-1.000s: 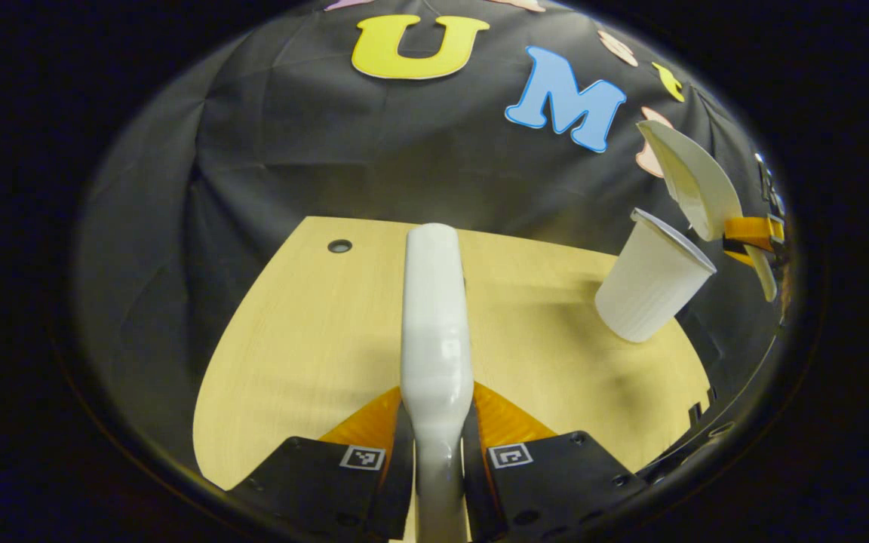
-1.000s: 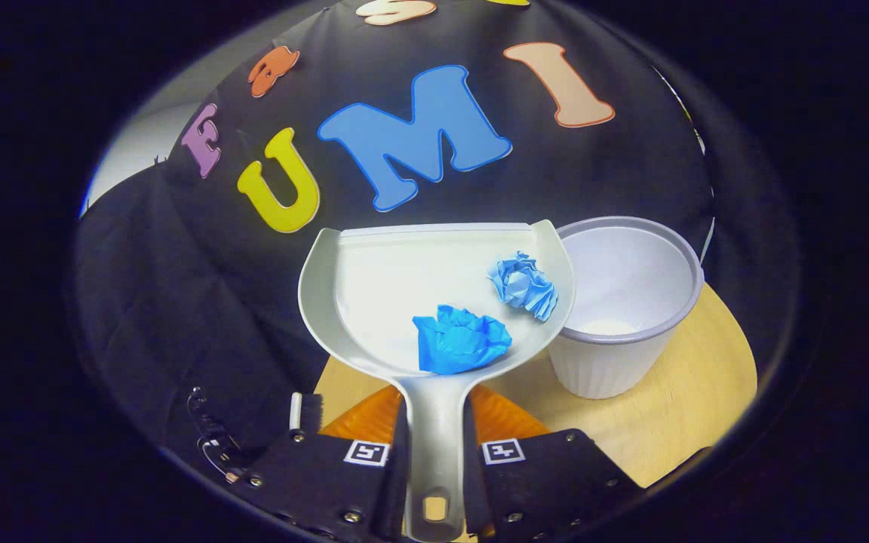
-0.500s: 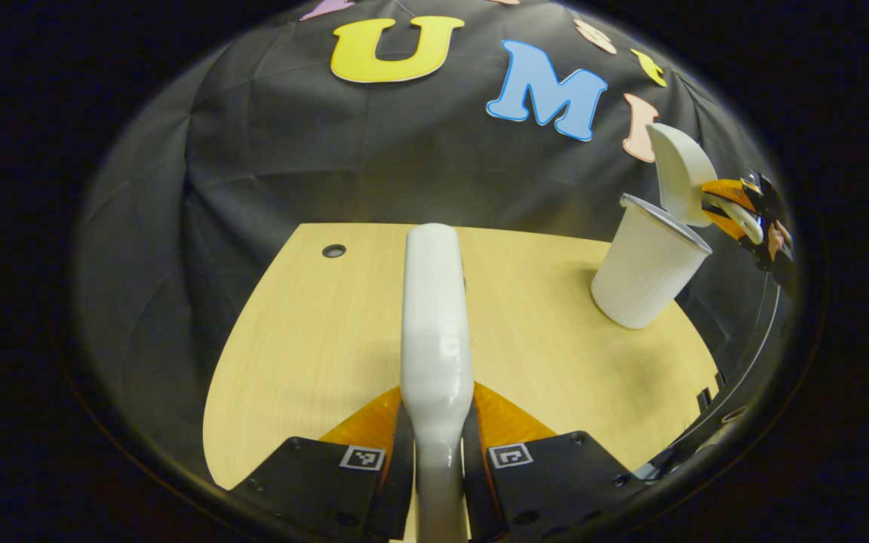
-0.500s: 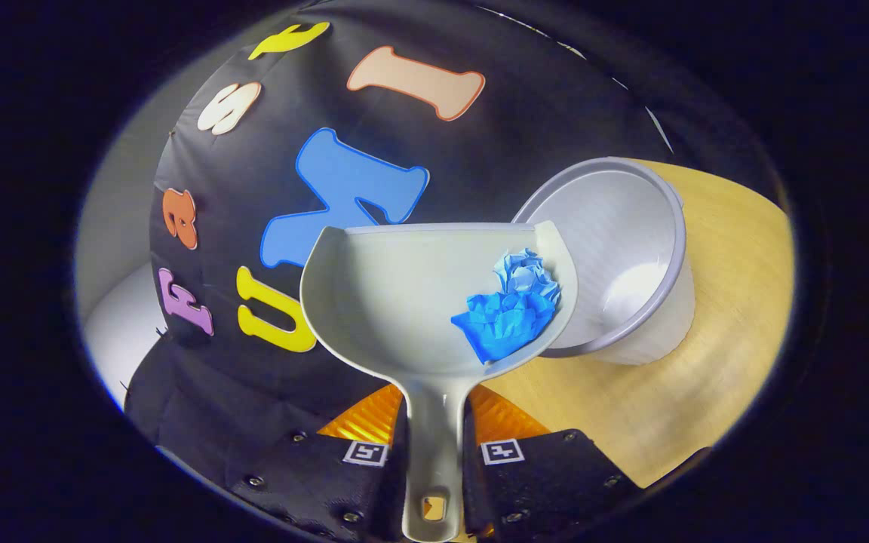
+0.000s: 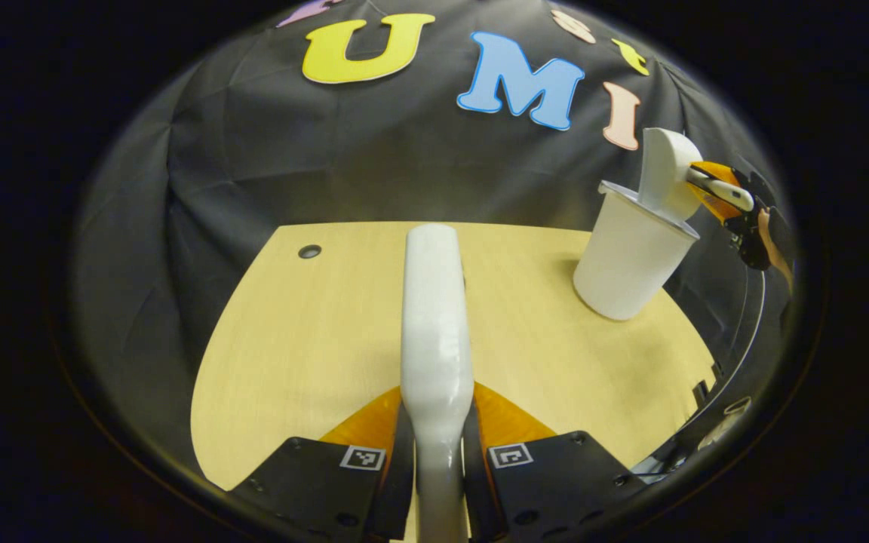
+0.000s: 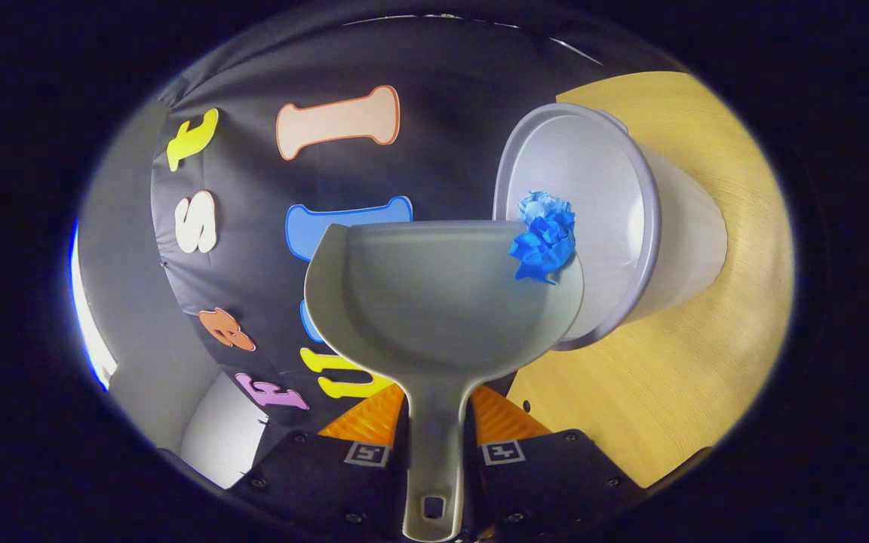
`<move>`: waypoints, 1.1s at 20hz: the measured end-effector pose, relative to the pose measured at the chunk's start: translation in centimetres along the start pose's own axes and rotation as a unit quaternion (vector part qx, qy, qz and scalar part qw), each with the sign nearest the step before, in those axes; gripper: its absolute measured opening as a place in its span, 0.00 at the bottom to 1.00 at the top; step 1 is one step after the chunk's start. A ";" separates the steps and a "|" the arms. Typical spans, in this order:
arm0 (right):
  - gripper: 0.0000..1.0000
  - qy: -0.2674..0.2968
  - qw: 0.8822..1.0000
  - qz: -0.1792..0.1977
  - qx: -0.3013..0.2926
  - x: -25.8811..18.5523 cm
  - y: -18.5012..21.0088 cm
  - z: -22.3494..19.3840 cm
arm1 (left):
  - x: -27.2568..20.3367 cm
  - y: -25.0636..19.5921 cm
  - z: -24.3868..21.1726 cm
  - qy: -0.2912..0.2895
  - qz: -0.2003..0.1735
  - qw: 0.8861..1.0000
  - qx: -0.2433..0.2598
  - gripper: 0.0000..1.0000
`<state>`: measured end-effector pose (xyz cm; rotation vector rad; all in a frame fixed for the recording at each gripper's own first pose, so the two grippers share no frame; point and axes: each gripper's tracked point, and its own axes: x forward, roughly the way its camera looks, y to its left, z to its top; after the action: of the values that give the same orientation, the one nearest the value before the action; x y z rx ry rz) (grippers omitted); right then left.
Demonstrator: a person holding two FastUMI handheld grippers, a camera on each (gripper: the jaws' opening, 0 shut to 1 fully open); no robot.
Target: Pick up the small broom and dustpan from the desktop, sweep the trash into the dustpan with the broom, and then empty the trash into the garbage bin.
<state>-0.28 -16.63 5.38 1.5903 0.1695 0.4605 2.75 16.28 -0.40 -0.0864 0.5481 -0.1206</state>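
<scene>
In the right gripper view, my right gripper [image 6: 435,422] is shut on the handle of the white dustpan [image 6: 419,294], which is tipped hard sideways. Two blue crumpled paper scraps [image 6: 544,237] sit at the pan's front corner, over the mouth of the white garbage bin [image 6: 600,226]. In the left gripper view, my left gripper [image 5: 437,422] is shut on the white broom [image 5: 436,317], held over the wooden desktop [image 5: 314,339]. Far right in that view, the dustpan [image 5: 664,181] stands on edge above the bin [image 5: 627,260], with the right gripper [image 5: 729,197] behind it.
The black cloth wall rises just behind the desktop's far edge. A small round hole [image 5: 309,251] lies near the desktop's far left corner. The bin stands close to the desktop's right edge.
The right gripper has rolled the dustpan further onto its side over the bin, and the blue scraps slid from the pan's middle to its front corner. The left gripper and broom barely moved.
</scene>
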 end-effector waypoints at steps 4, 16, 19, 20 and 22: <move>0.30 0.029 0.999 0.015 0.014 -0.1 0.2 -0.2 | -0.3 -1.9 0.1 -0.009 0.002 1.000 -0.015 0.36; 0.30 0.033 0.954 -0.078 -0.286 -4.0 -2.8 -3.8 | -0.6 -6.9 -0.6 -0.038 0.030 0.997 -0.054 0.36; 0.30 0.029 0.913 -0.112 -0.391 -5.3 -4.9 -6.1 | 0.0 -7.6 -1.4 -0.030 0.021 0.998 -0.057 0.36; 0.30 0.031 0.900 -0.128 -0.416 -5.6 -5.8 -6.9 | 0.3 -7.7 -2.0 -0.024 0.018 0.998 -0.059 0.36; 0.30 0.031 0.869 -0.154 -0.469 -6.2 -7.8 -8.2 | 0.7 -7.8 -2.6 -0.016 0.010 0.998 -0.062 0.36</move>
<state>-7.82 -10.84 -3.33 0.5716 0.2025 0.2678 1.30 8.37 -2.09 -0.2030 0.5240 -0.0658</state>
